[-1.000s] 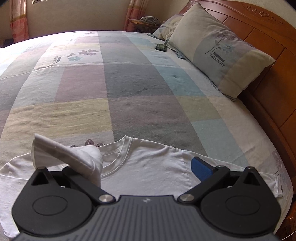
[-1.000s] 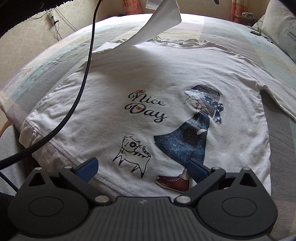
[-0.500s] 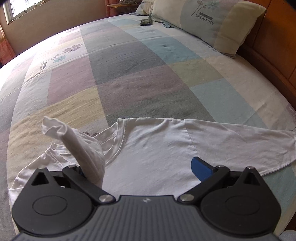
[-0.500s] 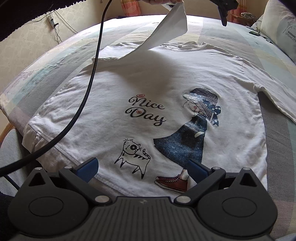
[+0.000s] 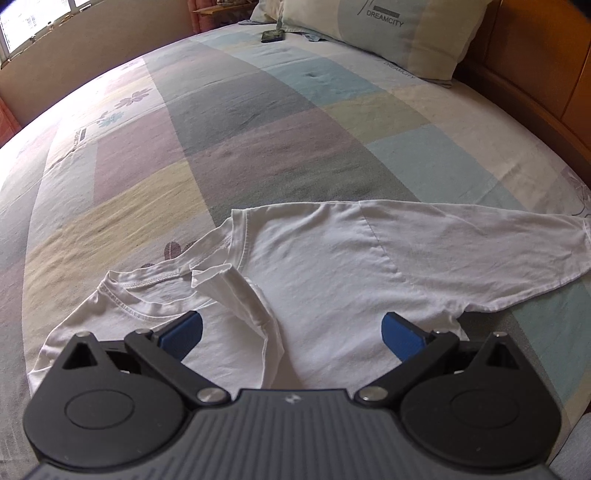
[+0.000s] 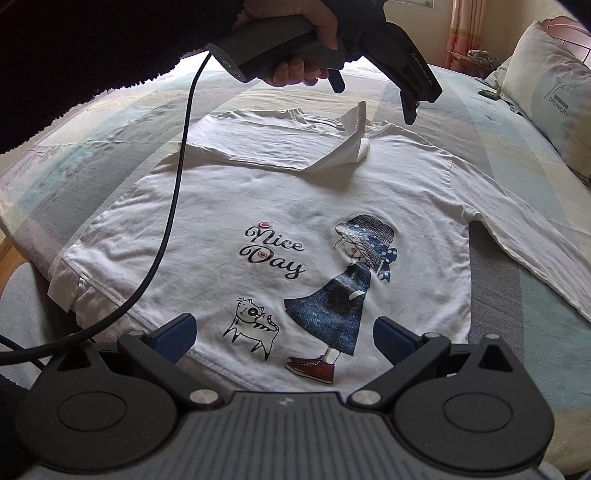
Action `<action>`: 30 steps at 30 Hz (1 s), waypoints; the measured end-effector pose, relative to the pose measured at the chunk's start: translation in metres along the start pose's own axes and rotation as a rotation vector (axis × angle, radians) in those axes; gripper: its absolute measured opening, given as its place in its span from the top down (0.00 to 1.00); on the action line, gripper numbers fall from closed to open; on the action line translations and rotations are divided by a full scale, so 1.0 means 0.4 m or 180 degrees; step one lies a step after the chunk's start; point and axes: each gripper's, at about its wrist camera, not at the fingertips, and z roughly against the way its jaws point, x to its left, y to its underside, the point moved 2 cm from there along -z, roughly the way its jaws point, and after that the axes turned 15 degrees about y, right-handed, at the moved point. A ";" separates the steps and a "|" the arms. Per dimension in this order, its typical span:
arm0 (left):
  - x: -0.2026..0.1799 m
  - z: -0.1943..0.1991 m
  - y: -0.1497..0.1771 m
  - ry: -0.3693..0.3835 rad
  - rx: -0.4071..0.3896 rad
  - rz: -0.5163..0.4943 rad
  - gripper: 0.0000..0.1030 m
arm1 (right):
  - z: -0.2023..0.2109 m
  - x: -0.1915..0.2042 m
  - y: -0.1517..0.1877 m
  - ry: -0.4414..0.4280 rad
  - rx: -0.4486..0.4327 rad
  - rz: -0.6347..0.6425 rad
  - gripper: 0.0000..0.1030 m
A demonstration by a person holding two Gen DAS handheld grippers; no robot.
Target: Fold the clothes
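A white long-sleeved shirt point(image 6: 295, 206) with a "Nice Day" print lies flat, front up, on the bed. One sleeve point(image 6: 273, 147) is folded across the chest, and its cuff point(image 5: 221, 284) stands up loosely near the collar. The other sleeve point(image 5: 480, 243) stretches out to the right. My left gripper point(image 5: 291, 336) hovers open just above the folded sleeve, holding nothing. In the right wrist view a hand holds the left gripper point(image 6: 373, 101) over the collar. My right gripper point(image 6: 284, 339) is open above the shirt's hem, its jaws either side of the printed cat and shoe.
A patchwork bedsheet point(image 5: 258, 140) covers the bed. Pillows point(image 5: 388, 33) lean on the wooden headboard point(image 5: 535, 66), with a small dark object point(image 5: 272, 36) beside them. A black cable point(image 6: 173, 221) hangs across the shirt's left side. The bed edge point(image 6: 22, 251) lies at the left.
The sleeve that hung raised at my left gripper's left finger now lies dropped on the chest. The left gripper has moved down and in over the collar. The right gripper has barely moved.
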 end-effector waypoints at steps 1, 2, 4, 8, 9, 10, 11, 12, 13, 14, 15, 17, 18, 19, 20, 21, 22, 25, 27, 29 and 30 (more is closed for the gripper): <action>0.007 0.012 0.008 0.0011 0.0006 -0.0004 0.01 | -0.003 0.002 0.001 0.0016 0.0021 0.0004 0.00; 0.014 0.024 0.016 0.0023 0.0016 -0.0007 0.01 | -0.005 0.004 0.001 0.0024 0.0038 0.0004 0.00; 0.029 0.047 0.029 0.0077 0.0034 -0.0018 0.01 | -0.009 0.008 0.002 0.0039 0.0071 0.0003 0.00; 0.044 0.096 0.039 0.0196 -0.0037 -0.0066 0.01 | -0.012 0.020 -0.001 0.0052 0.0100 0.0000 0.00; 0.044 0.102 0.036 0.0219 -0.0062 -0.0071 0.01 | -0.013 0.023 -0.003 0.0054 0.0102 0.0000 0.00; 0.043 0.107 0.032 0.0241 -0.0087 -0.0077 0.01 | -0.013 0.027 -0.004 0.0055 0.0105 -0.0001 0.00; 0.040 0.110 0.028 0.0272 -0.0108 -0.0081 0.01 | -0.013 0.030 -0.005 0.0058 0.0106 0.0000 0.00; 0.035 0.114 0.024 0.0317 -0.0131 -0.0091 0.01 | -0.014 0.034 -0.005 0.0062 0.0119 0.0009 0.00; 0.029 0.119 0.021 0.0365 -0.0162 -0.0112 0.01 | -0.015 0.039 -0.008 0.0070 0.0132 0.0018 0.00; 0.023 0.126 0.019 0.0404 -0.0195 -0.0142 0.01 | -0.014 0.041 -0.007 0.0085 0.0140 0.0028 0.00; 0.021 0.136 0.019 0.0423 -0.0227 -0.0170 0.01 | -0.014 0.040 -0.006 0.0096 0.0152 0.0027 0.00; 0.034 0.161 0.024 0.0440 -0.0282 -0.0174 0.01 | -0.015 0.036 -0.002 0.0117 0.0181 0.0018 0.00; 0.054 0.178 0.030 0.0420 -0.0312 -0.0134 0.01 | -0.015 0.031 0.000 0.0131 0.0195 0.0002 0.00; 0.079 0.195 0.037 0.0379 -0.0348 -0.0082 0.01 | -0.016 0.026 0.001 0.0146 0.0209 -0.0018 0.00; 0.108 0.215 0.047 0.0329 -0.0385 -0.0021 0.01 | -0.018 0.021 0.002 0.0160 0.0224 -0.0041 0.00; 0.144 0.238 0.061 0.0259 -0.0430 0.0061 0.01 | -0.020 0.015 0.003 0.0175 0.0235 -0.0076 0.00; 0.184 0.261 0.080 0.0191 -0.0480 0.0166 0.01 | -0.022 0.009 0.003 0.0177 0.0238 -0.0110 0.00; 0.295 0.317 0.154 0.0089 -0.0618 0.0561 0.01 | -0.031 -0.001 0.002 0.0138 0.0249 -0.0199 0.00; 0.359 0.327 0.221 0.0201 -0.0693 0.0885 0.01 | -0.040 -0.005 -0.001 0.0102 0.0273 -0.0252 0.00; 0.418 0.326 0.293 0.0358 -0.0763 0.1204 0.01 | -0.051 -0.006 -0.004 0.0085 0.0311 -0.0294 0.00; 0.439 0.314 0.331 0.0446 -0.0799 0.1346 0.01 | -0.057 -0.007 -0.005 0.0083 0.0335 -0.0315 0.00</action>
